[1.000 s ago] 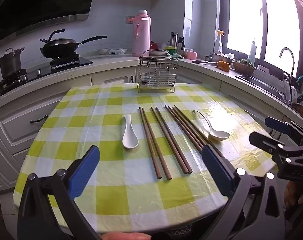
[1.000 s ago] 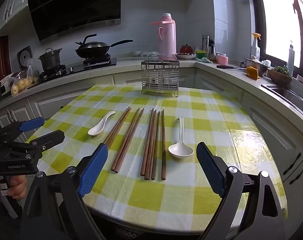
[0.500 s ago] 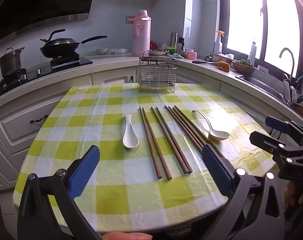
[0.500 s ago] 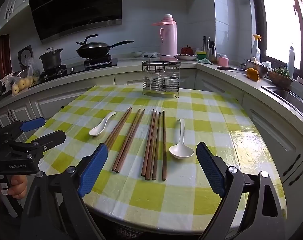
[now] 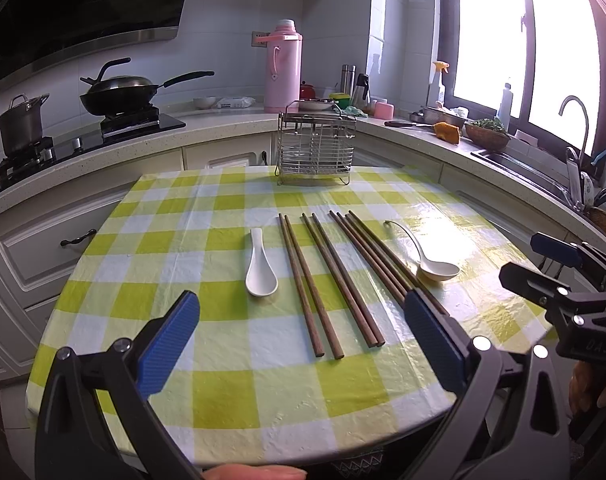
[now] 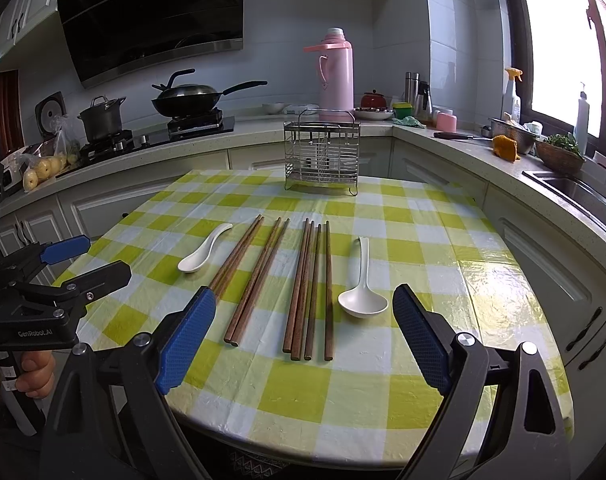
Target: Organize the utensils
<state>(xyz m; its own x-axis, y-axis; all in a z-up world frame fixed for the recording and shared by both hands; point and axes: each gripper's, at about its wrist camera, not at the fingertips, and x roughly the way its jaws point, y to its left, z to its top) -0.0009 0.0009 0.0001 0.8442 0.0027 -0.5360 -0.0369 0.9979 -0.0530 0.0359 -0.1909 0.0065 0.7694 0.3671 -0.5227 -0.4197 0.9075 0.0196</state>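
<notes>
Nothing has been sorted yet, judging by the layout. The wire rack (image 6: 322, 156), upper centre of the right wrist view, holds no utensils that can be made out. All the utensils lie flat on the checked table (image 6: 431, 240) in the middle of the frame: a short spoon (image 6: 204, 249) at left, three groups of brown chopsticks (image 6: 259, 276) side by side, and a long spoon (image 6: 362, 285) at right. None touches a gripper.

The right gripper (image 6: 305, 334) fills the bottom of its own view, its blue pads spread wide and nothing between them, hanging near the table's front edge. The left gripper (image 5: 303, 344) sits likewise at the bottom of the left wrist view, spread and empty, with the chopsticks' near ends between its pads in the picture but apart from them.

What remains is everything: each spoon and every chopstick probably has to go into the rack.

Readable writing: "GenRobot.AI" on the left gripper's body at lower left of the right wrist view. Faint letters on the right gripper's body, lower right of the left wrist view, are too blurred to read.
</notes>
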